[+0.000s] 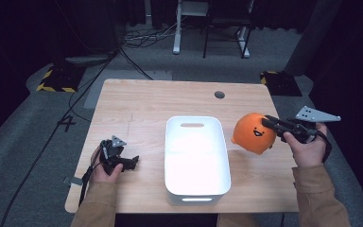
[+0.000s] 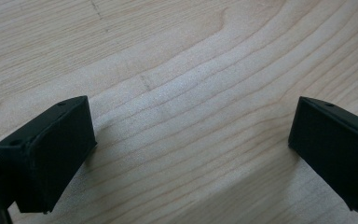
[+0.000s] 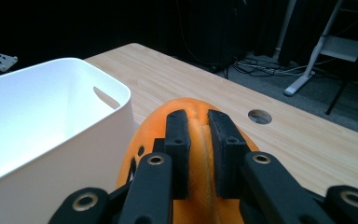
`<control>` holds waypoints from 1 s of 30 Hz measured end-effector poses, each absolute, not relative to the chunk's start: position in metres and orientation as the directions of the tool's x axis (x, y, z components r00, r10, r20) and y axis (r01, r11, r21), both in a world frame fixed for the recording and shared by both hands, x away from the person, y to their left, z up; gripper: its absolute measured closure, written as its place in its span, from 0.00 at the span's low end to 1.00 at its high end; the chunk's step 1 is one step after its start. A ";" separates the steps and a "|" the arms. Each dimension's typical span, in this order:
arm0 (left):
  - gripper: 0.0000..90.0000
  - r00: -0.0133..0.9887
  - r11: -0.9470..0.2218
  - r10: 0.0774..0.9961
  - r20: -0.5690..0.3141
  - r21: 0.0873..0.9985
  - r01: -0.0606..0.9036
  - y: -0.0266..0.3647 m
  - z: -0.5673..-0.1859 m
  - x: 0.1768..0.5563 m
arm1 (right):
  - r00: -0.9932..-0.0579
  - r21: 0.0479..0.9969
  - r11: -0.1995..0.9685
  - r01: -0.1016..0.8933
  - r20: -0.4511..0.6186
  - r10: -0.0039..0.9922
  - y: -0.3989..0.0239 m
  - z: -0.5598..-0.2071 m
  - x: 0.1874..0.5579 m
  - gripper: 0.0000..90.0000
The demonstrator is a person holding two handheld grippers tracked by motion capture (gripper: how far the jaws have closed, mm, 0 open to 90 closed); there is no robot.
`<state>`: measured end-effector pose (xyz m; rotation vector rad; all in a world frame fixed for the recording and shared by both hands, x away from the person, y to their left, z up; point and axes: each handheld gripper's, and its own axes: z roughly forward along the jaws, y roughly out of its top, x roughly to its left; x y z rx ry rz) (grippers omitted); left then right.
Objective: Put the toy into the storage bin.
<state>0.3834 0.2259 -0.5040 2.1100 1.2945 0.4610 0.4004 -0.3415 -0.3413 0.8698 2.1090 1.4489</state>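
A light wooden table [image 1: 137,101] carries 1 white bin [image 1: 197,161] near its front edge.

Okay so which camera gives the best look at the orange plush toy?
The high view: the orange plush toy shows whole there, face included, pinched by the right gripper beside the white bin. The right gripper view catches just its top, squeezed in a fold. The left gripper view looks at bare table.

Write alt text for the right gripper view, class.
The right gripper pinches a fold of an orange plush toy between its black jaws. A white bin stands at left on the wooden table.
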 end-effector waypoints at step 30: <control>0.01 0.461 -0.334 0.887 -0.024 0.657 0.676 0.226 -0.504 0.383 | -0.763 0.949 0.276 0.154 -0.063 0.643 -0.320 -0.277 0.391 0.89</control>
